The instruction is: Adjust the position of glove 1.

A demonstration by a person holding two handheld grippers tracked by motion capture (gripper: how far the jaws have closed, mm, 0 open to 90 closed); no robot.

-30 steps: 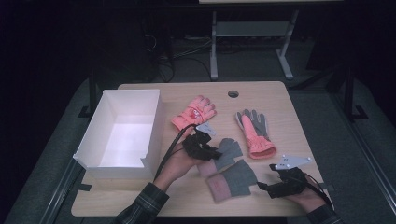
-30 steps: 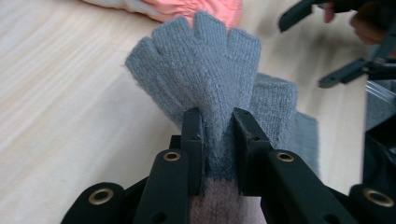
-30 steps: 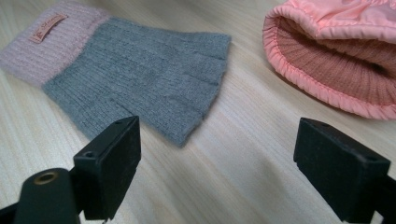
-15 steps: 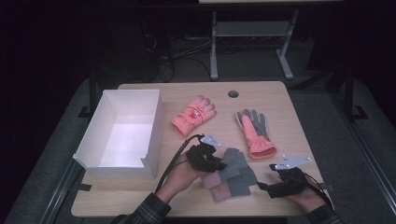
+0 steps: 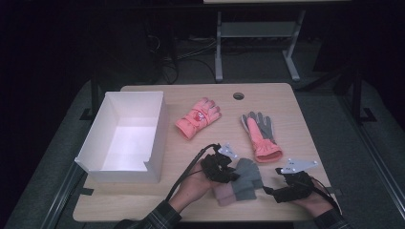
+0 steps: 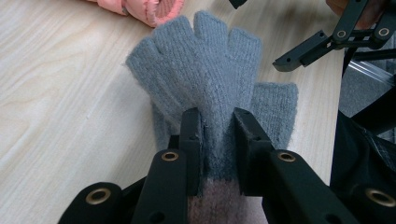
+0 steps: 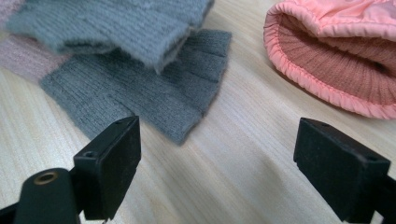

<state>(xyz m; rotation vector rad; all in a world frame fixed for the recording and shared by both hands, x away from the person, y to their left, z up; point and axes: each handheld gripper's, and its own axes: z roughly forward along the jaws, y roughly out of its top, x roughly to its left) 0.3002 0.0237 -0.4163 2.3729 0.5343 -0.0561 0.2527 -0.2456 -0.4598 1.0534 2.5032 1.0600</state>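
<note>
The left hand-held gripper [image 6: 218,122] pinches the grey knit glove [image 6: 210,79] between its jaws near the bench's [image 5: 191,152] front edge. The right hand-held gripper [image 7: 217,161] gapes wide just beside it.

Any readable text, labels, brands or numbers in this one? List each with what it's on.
No readable text.
Pink glove: a small pale patch on its back, too small and blurred to read.
Grey knit glove: no label.
Pink and grey glove: no print.
White box: plain walls, no print.
Table: bare wood, no marks.
</note>
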